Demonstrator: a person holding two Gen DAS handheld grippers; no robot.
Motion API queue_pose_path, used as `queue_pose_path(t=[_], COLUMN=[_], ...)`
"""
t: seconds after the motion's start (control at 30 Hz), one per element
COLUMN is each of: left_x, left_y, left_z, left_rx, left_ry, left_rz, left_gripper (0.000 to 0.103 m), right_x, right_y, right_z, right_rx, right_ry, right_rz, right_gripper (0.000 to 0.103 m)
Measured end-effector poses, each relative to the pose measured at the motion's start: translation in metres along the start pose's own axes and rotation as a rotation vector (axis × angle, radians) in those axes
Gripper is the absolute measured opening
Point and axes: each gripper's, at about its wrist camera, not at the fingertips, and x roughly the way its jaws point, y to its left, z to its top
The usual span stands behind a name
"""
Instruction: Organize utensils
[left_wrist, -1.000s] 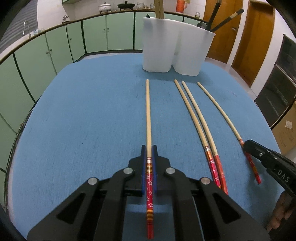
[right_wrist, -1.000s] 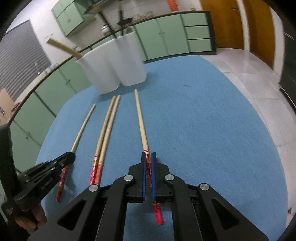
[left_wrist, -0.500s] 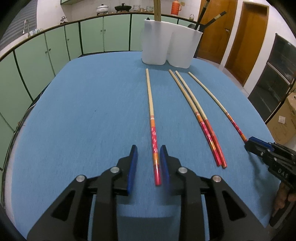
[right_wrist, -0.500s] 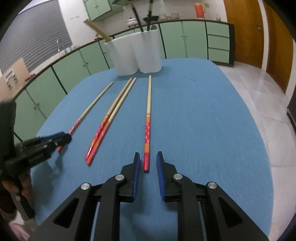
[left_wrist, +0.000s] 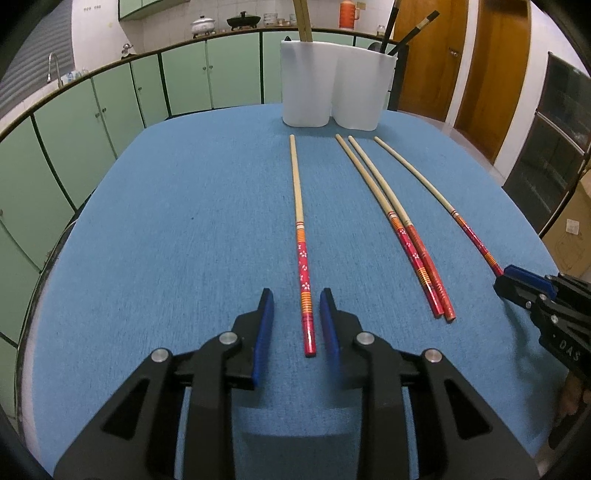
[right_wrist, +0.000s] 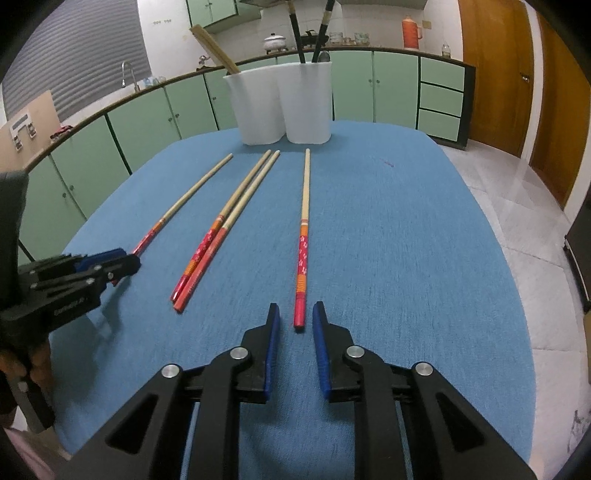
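Several bamboo chopsticks with red patterned ends lie on the blue table. My left gripper (left_wrist: 296, 295) is open, its pads on either side of the red end of the leftmost chopstick (left_wrist: 300, 236), which rests on the cloth. My right gripper (right_wrist: 295, 308) is open, the red tip of the rightmost chopstick (right_wrist: 303, 229) just between its fingertips. A pair of chopsticks (left_wrist: 391, 221) lies side by side between them; the pair also shows in the right wrist view (right_wrist: 229, 221). The white two-compartment holder (left_wrist: 332, 85) stands at the far edge; it also shows in the right wrist view (right_wrist: 280, 103).
The holder has wooden chopsticks in its left cup and dark utensils (right_wrist: 299, 33) in its right cup. Green cabinets (left_wrist: 110, 107) run behind the table. Wooden doors (left_wrist: 491, 62) stand at the right. The table edge drops to tiled floor (right_wrist: 517, 206) on the right.
Both grippers opened and let go of their chopsticks, then drew back toward the near edge. The two chopsticks now lie flat on the table.
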Motion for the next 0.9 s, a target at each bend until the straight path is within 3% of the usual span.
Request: queue_pose_path(t=[0.13, 0.2, 0.37, 0.57, 0.8, 0.9], left_x=[0.0, 0.0, -0.001, -0.01, -0.049, -0.057], left_y=[-0.001, 0.0, -0.003, 0.0, -0.001, -0.004], left_z=[-0.001, -0.001, -0.001, 0.003, 0.03, 0.044], left_rx=[-0.001, -0.004, 0.001, -0.013, 0.02, 0.054], left_ry=[-0.001, -0.001, -0.002, 0.006, -0.063, -0.029], left_rz=[0.007, 0.008, 0.006, -0.017, 0.0, 0.006], left_gripper=[0.025, 0.024, 0.005, 0.005, 0.005, 0.005], right_x=[-0.002, -0.001, -0.001, -0.013, -0.044, -0.058], right_y=[0.002, 0.003, 0.004, 0.002, -0.005, -0.01], right_z=[-0.003, -0.001, -0.001, 0.003, 0.027, 0.041], right_rx=[-0.017, -0.024, -0.032, -0.026, -0.041, -0.046], right_ry=[-0.005, -0.005, -0.006, -0.021, -0.085, -0.116], right_rz=[-0.008, -0.014, -0.02, -0.012, -0.024, -0.033], right_gripper=[0.016, 0.006, 0.006, 0.006, 0.006, 0.006])
